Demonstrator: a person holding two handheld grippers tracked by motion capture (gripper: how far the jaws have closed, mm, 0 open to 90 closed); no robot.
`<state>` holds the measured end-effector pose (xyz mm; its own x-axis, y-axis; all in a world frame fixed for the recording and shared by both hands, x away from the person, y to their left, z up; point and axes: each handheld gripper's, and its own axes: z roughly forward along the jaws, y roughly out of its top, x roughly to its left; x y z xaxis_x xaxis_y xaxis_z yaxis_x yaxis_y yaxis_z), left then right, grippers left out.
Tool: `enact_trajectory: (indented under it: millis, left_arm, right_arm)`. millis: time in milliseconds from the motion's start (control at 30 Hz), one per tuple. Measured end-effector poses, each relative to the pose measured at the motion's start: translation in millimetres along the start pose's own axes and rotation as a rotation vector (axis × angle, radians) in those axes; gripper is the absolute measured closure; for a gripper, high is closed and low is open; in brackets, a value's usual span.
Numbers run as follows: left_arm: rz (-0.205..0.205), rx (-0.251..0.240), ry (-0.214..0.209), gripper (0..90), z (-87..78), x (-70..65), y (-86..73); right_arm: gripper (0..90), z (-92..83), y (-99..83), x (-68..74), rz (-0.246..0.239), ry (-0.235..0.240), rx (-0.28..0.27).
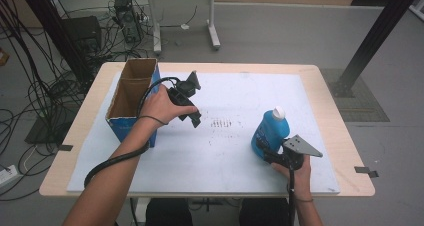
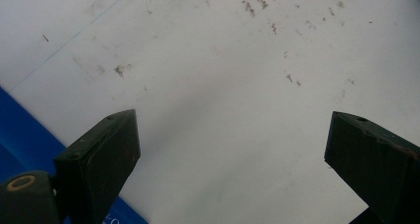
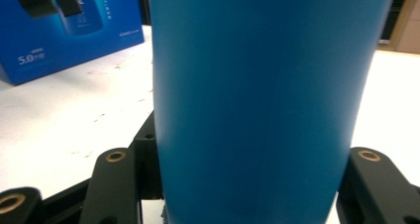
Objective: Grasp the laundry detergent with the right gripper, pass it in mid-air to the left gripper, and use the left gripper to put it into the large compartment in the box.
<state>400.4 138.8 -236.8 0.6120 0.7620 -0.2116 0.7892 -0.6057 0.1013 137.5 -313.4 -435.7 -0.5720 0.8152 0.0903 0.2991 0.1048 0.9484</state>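
A blue bottle (image 1: 270, 128) with a white cap stands on the white mat at the right. My right gripper (image 1: 264, 148) is shut on its lower body. In the right gripper view the blue bottle (image 3: 257, 100) sits squeezed between the two black jaws. An open-topped blue cardboard box (image 1: 132, 101) stands at the mat's left edge. My left gripper (image 1: 194, 117) hangs just right of the box, above the mat, pointing down and toward the middle. Its jaws stand wide open, with bare stained mat (image 2: 223, 95) between them. A blue corner of the box (image 2: 29, 140) lies at the lower left of that view.
The white mat (image 1: 225, 151) covers most of a wooden table (image 1: 330, 111). Brown stains (image 1: 222, 122) mark the mat's middle. Cables and a dark stand crowd the floor at the left, and another table's legs stand behind.
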Motion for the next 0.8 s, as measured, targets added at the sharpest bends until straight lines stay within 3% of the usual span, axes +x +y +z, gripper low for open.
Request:
enact_trajectory:
  millis: [367,467,567,700,800]
  left_arm:
    - [0.095,-0.007,-0.011,7.3,-18.9,-11.3,-6.6]
    - [0.142,-0.018,-0.011,7.3,-27.7,-17.1,-11.1]
    - [0.176,-0.037,-0.052,7.3,-36.4,-15.5,-16.6]
    - [0.217,-0.048,-0.042,7.2,-46.6,-21.0,-20.8]
    - [0.269,-0.046,-0.046,7.2,-56.5,-26.8,-23.2]
  right_arm:
    - [42.4,4.5,10.9,-19.1,0.009,0.114,-0.012]
    - [42.4,6.4,13.4,-24.9,0.009,0.153,-0.014]
    - [42.4,8.6,17.7,-30.4,0.003,0.196,-0.013]
    - [42.4,11.4,21.3,-36.0,-0.005,0.236,-0.016]
    - [42.4,16.4,29.5,-43.0,-0.024,0.295,-0.006]
